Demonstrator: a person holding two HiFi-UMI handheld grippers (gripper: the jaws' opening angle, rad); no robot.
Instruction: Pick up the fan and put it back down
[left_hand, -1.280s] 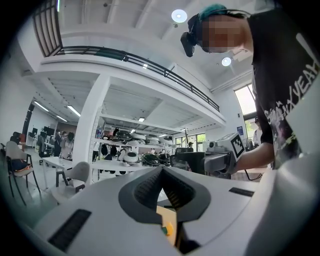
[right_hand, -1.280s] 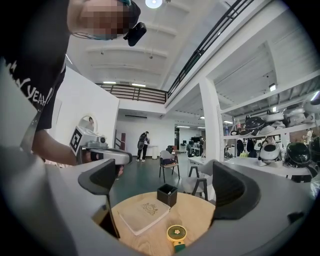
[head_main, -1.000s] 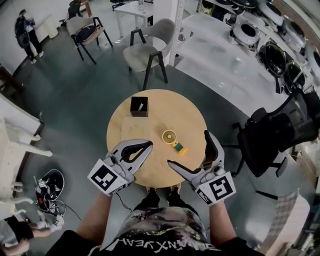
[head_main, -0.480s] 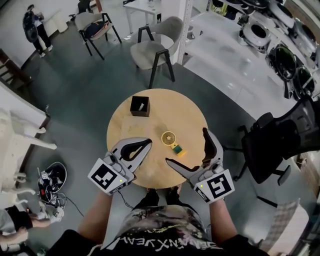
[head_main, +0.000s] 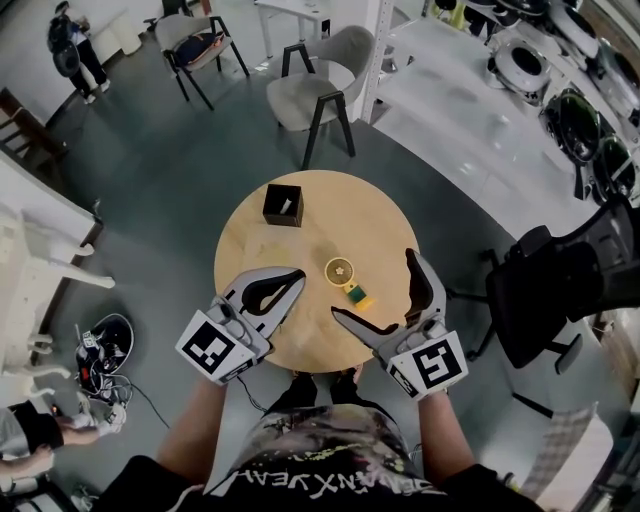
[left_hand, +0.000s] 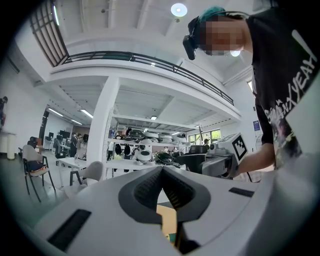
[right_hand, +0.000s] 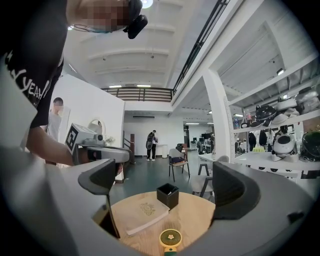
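Note:
A small round yellow fan (head_main: 340, 271) with a green handle lies flat on the round wooden table (head_main: 370, 215), just right of the middle. My right gripper (head_main: 376, 290) is open over the near right part of the table, with the fan just left of its gap and nothing held. In the right gripper view the fan (right_hand: 170, 238) lies low in the centre, ahead of that gripper (right_hand: 167, 183). My left gripper (head_main: 297, 279) is shut and empty, hovering over the near left of the table, left of the fan. Its closed jaws (left_hand: 161, 172) fill the left gripper view.
A black open box (head_main: 283, 205) stands at the table's far left, with a pale book (right_hand: 144, 213) lying in front of it. A grey chair (head_main: 315, 92) stands beyond the table and a black office chair (head_main: 560, 285) to the right. Cables and gear (head_main: 98, 368) lie on the floor at left.
The right gripper has drifted a little left, closer to the fan. The left gripper and the fan have stayed put; the head view has shifted slightly.

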